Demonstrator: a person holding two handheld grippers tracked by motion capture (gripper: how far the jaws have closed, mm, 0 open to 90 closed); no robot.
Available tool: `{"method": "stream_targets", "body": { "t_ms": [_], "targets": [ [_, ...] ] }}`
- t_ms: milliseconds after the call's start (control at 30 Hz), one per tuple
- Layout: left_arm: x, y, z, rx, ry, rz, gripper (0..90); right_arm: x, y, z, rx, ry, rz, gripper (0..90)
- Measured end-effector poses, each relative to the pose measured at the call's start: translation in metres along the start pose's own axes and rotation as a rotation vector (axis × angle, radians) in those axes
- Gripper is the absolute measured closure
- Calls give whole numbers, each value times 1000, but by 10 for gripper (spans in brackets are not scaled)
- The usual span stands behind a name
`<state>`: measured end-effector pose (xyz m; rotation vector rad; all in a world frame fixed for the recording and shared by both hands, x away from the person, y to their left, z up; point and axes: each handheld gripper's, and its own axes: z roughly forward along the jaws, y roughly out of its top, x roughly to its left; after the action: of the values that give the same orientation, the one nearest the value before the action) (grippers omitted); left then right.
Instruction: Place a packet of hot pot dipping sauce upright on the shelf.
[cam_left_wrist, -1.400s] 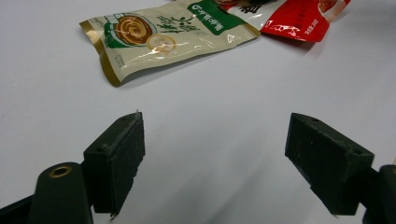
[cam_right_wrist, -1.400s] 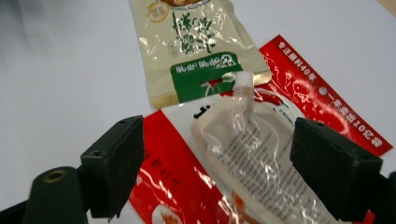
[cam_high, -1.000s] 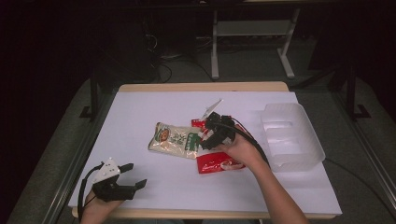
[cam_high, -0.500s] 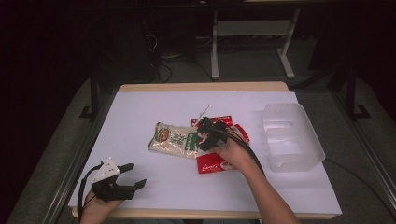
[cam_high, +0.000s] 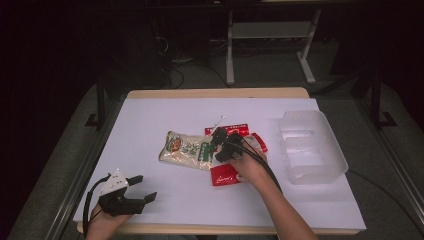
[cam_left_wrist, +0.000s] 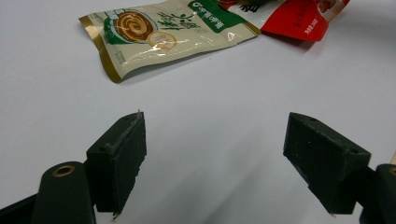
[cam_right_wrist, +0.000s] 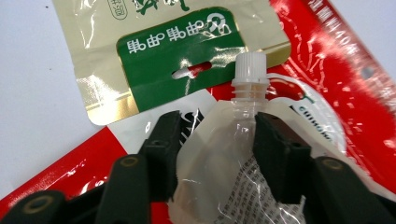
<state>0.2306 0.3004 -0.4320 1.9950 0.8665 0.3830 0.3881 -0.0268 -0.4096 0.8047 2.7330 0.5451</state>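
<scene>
Spout pouch (cam_right_wrist: 233, 154), clear with a white screw cap, is seen in the right gripper view lying on top of red packets (cam_right_wrist: 336, 79) at mid-tabletop. It is set between the jaws of the right gripper (cam_right_wrist: 217, 140), which have just been closing; the pouch's shoulders are flanked and apparently touched by both pads, but a firm pinch cannot be confirmed. A beige-and-green snack bag (cam_high: 186, 150) is laid just left of the red packets (cam_high: 232, 172), its green header overlapping them. In the high view the right gripper (cam_high: 223, 145) is placed over this pile, pointing far-left. A clear plastic tray (cam_high: 312, 150) is set to the right, apart from the pile. The left gripper (cam_high: 137, 192) is held at the near-left corner of the white tabletop (cam_high: 150, 115), jaws spread wide, nothing between them; the snack bag (cam_left_wrist: 163, 32) is seen well ahead of it.
</scene>
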Motion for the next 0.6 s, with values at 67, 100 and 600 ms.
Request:
{"method": "stream_targets", "body": {
  "t_ms": [67, 100, 600],
  "targets": [
    [0, 0, 0, 3, 0, 1, 212, 2, 0, -2, 5, -17, -12, 572],
    [1, 0, 0, 9, 0, 8, 212, 3, 0, -3, 8, -23, -20, 589],
    [2, 0, -1, -1, 1, 0, 217, 12, 1, -11, 44, -100, -97, 899]
  ]
}}
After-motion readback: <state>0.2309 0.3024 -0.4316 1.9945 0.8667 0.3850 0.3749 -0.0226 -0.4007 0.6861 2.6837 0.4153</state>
